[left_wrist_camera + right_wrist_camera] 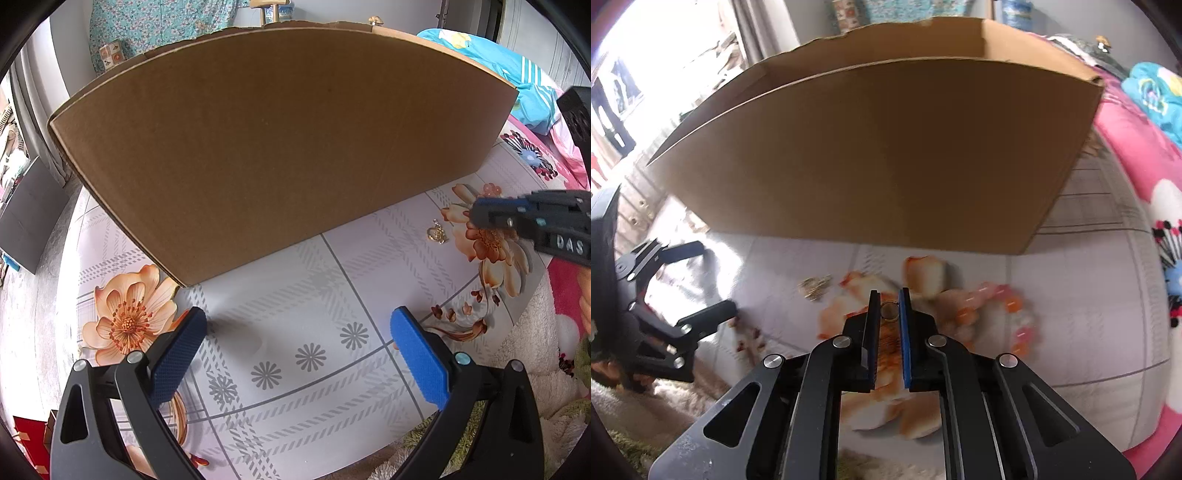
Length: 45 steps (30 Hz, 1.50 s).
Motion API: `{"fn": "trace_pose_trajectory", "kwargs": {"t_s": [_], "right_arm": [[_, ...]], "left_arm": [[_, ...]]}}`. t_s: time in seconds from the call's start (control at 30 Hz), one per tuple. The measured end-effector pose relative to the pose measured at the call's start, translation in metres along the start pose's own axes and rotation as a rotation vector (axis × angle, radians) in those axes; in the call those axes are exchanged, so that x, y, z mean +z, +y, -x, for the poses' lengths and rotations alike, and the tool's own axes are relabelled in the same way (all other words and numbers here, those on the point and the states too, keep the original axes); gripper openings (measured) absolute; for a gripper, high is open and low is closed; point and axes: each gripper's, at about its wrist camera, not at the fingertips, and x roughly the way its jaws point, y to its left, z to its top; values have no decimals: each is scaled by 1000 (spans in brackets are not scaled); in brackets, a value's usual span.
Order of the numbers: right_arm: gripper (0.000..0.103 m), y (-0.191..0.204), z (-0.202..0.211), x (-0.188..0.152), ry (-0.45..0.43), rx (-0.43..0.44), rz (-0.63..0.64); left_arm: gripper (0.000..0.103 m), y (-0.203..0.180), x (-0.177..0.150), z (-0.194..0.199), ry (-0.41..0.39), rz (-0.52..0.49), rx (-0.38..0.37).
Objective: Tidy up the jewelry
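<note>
**Right pads close around a small ring; left gripper idle**

Between the right gripper's (pixel 889 308) blue pads we see a small ring (pixel 888 309) pinched near the tips, the two pads nearly together and touching it on either side. It sits just above the floral cloth (pixel 1071 332). A little to its left a small gold-coloured piece of jewelry (pixel 814 287) lies on the cloth, blurred. To its right lies a pink and orange beaded bracelet (pixel 1004 317). Our left gripper (pixel 299 325) hangs with jaws wide apart and nothing between them. Behind everything stands an open cardboard box (pixel 280 147) on the cloth.
</note>
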Motion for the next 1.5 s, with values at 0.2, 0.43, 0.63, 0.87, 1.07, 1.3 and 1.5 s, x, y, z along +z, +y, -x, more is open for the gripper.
{"fn": "trace_pose_trajectory", "kwargs": {"t_s": [0.2,0.43,0.63,0.87,1.07,1.3,1.5], "right_arm": [[8,22,4,-15,19,69,31],[15,-11,37,-19,-53,50,-75],[41,-10,35,-23,-31,22,-75],[64,19,21,-23,-59,-3,-56],[78,16,31,-17,-99,-85,-48],[95,14,45,-10,-145,-176,-31],[95,19,44,-6,-173,-293,-15]], "left_arm": [[98,0,-1,1,0,0,0],[98,0,2,-1,1,1,0],[98,1,5,-1,4,2,2],[98,1,1,0,2,2,2],[98,1,2,-1,3,3,2],[98,0,1,0,3,3,2],[98,0,1,0,4,3,2]]}}
